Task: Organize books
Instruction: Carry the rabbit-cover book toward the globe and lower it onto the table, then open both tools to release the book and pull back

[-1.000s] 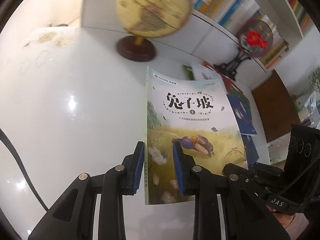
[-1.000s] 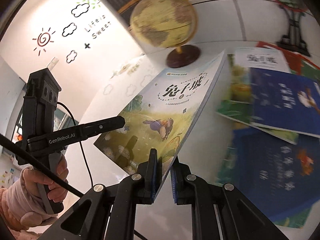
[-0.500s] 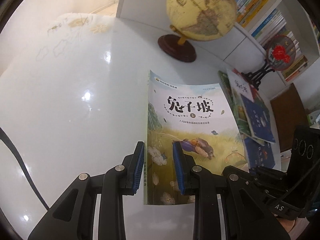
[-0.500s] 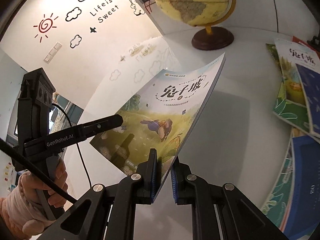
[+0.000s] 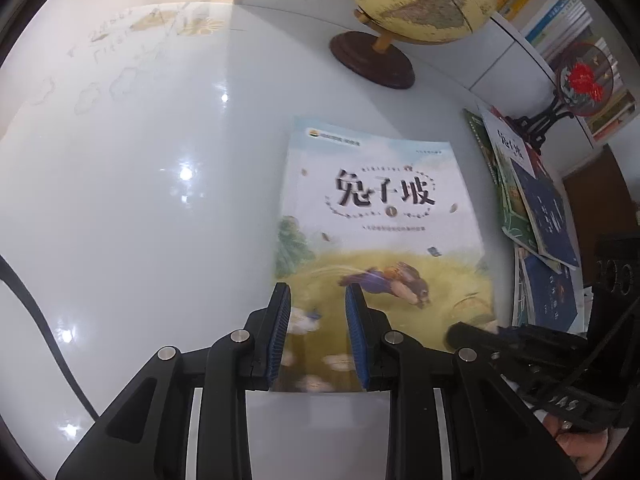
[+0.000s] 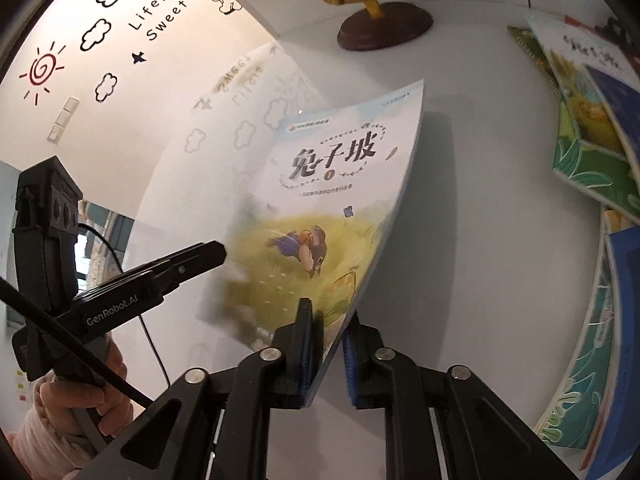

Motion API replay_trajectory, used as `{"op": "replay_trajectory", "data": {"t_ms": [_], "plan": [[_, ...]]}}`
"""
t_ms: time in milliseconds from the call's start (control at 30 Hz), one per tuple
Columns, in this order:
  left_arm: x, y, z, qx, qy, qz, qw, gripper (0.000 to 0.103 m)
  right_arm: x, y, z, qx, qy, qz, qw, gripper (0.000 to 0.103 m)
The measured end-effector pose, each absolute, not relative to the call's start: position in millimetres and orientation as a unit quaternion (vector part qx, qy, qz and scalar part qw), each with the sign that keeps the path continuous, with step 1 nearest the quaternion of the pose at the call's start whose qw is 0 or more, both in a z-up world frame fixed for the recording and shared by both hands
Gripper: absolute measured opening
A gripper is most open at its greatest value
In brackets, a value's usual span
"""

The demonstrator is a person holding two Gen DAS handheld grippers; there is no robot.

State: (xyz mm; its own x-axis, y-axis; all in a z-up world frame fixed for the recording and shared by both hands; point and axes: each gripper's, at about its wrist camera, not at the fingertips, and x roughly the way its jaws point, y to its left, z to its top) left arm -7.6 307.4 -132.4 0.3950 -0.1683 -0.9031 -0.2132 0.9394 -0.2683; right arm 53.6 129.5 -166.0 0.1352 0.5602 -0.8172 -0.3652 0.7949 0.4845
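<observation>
The book [image 5: 384, 248] is up off the white table [image 5: 152, 200], cover facing us, rabbit picture and all, its long axis running away from both grippers toward the globe [image 5: 420, 0]. The right gripper [image 6: 328, 344] has it by the near corner: the left pad presses the cover, though there's a sliver of gap at the other pad, and I'd call it a loose pinch on the page edge. The left gripper [image 5: 316, 328] has its fingers apart and straddles the bottom edge near the spine, with no pad touching that I can see. So the right hand carries the weight. Off to the right, more books [image 6: 592, 128] lie fanned in a messy pile.
</observation>
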Motion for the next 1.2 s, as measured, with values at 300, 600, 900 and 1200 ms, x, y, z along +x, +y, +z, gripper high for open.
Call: {"op": "replay_trajectory", "data": {"t_ms": [300,600,900,1200], "plan": [[-0.7,294.9,-134.9,-0.118,0.574,0.041,0.809,0.032,56.9,132.3,-172.6,0.045,0.603,0.273,0.748,0.029],[2.1,288.4,-127.7,-0.121,0.577,0.060,0.805,0.035,57.4,108.3,-156.1,0.050,0.581,0.257,0.770,0.048],[10.7,263.2,-114.5,-0.103,0.568,0.049,0.815,0.035,55.9,79.4,-128.9,0.015,0.542,0.239,0.805,0.049],[41.7,214.3,-104.5,-0.073,0.567,0.011,0.820,0.035,58.0,8.2,-103.4,0.078,0.499,0.196,0.840,0.050]]}}
